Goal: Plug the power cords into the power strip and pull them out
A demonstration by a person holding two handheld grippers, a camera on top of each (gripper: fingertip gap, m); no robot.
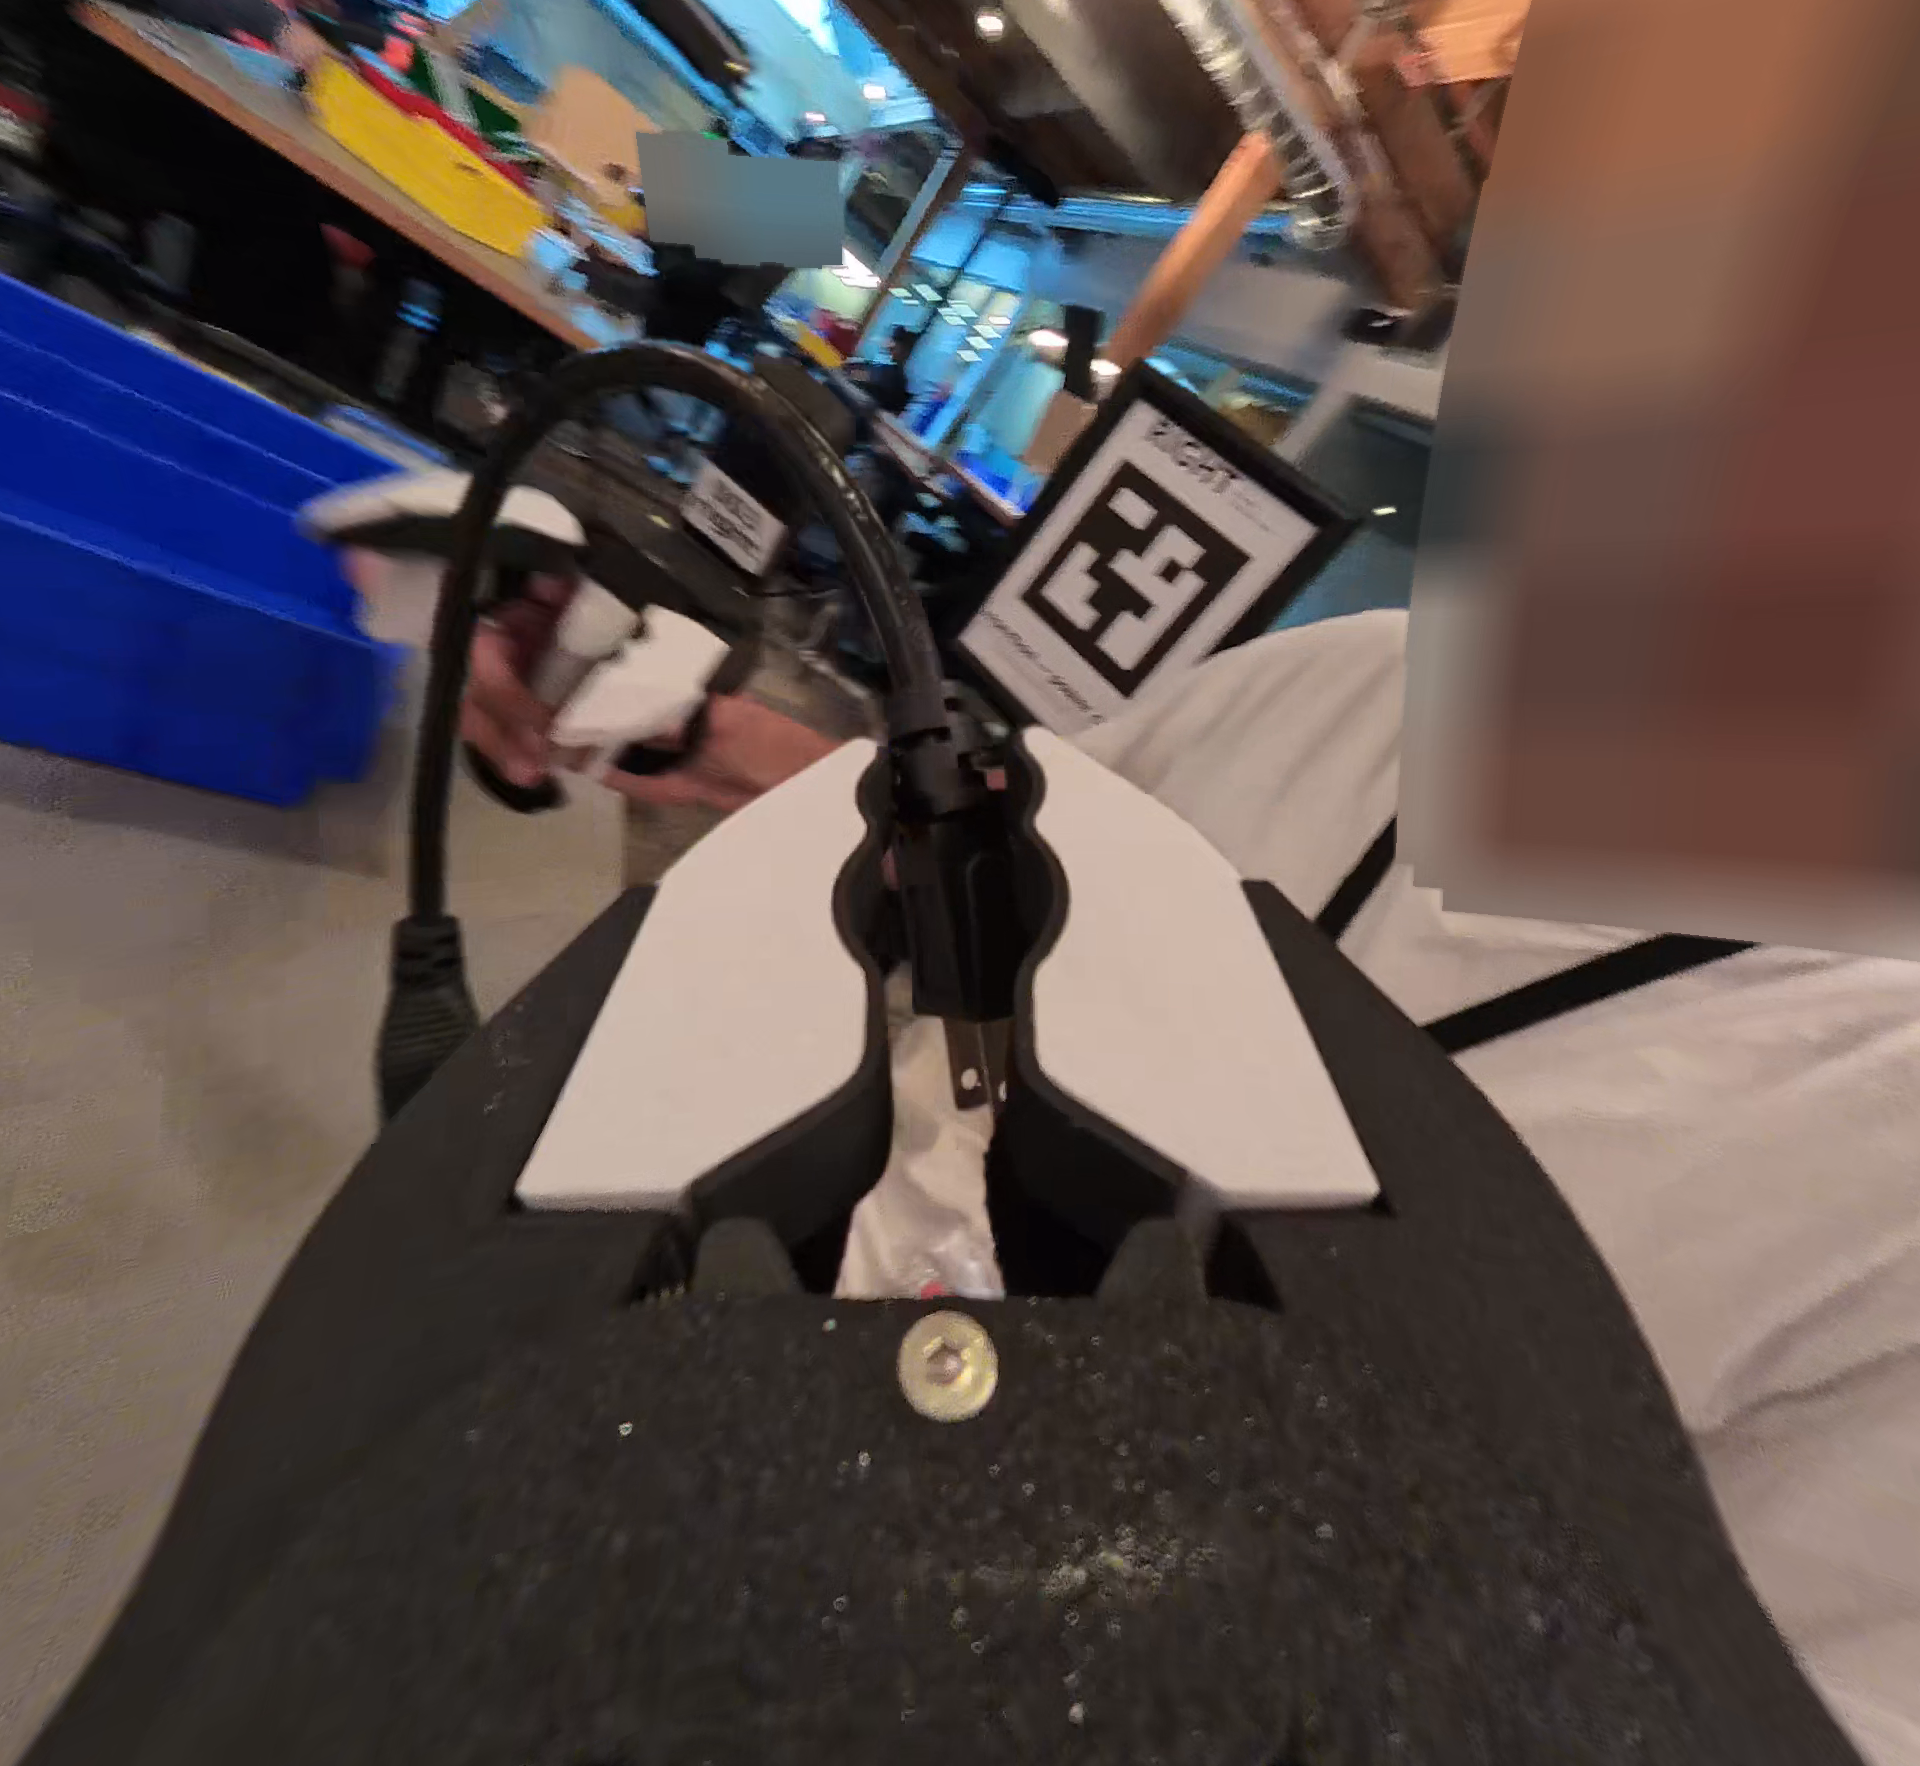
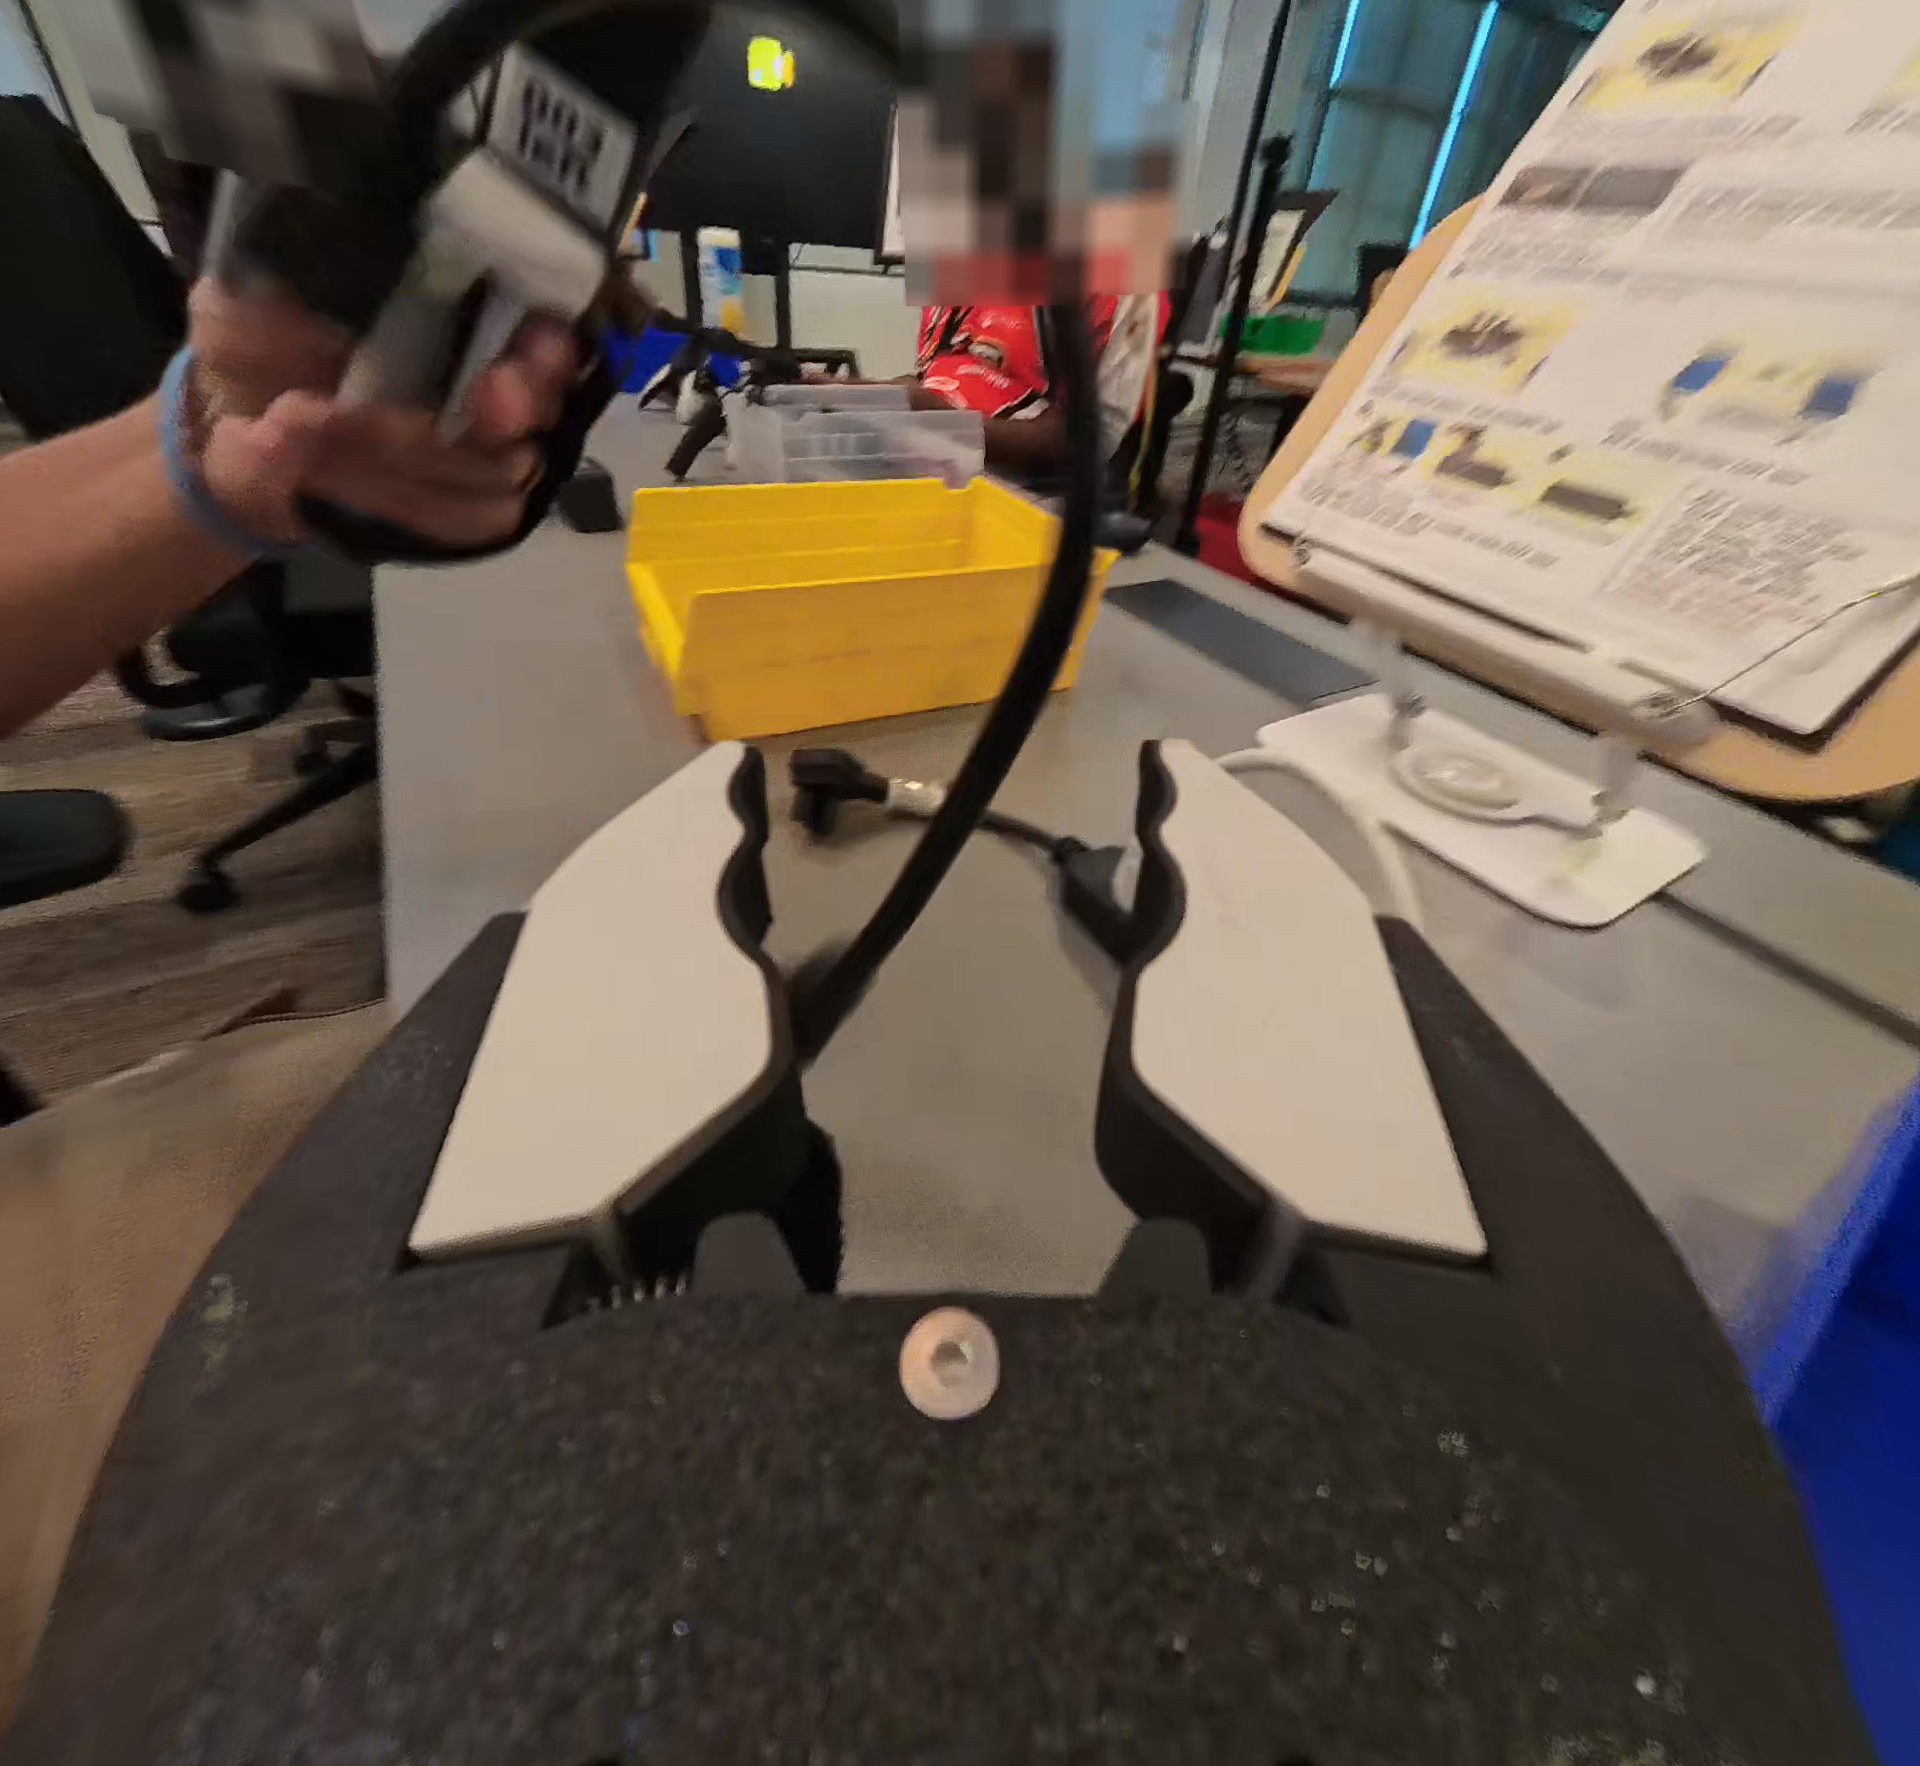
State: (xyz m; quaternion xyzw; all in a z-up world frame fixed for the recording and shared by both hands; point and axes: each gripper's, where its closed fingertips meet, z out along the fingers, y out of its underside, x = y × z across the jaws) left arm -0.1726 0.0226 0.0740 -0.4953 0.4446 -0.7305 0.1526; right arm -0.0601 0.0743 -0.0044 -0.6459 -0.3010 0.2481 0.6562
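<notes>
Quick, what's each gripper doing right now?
Left gripper: closed on the black plug, prongs pointing back toward the camera.
Right gripper: open, holding nothing; the black cord hangs between its fingers.

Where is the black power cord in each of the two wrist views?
Left wrist view: the black power cord arches above centre; its plug is clamped in the left hand-held gripper, prongs towards the camera.
Right wrist view: the cord curves down through the centre, from the far-off left hand-held gripper at upper left, passing between the fingers of the open right hand-held gripper.
Shared landmark: the cord's own arch.
</notes>
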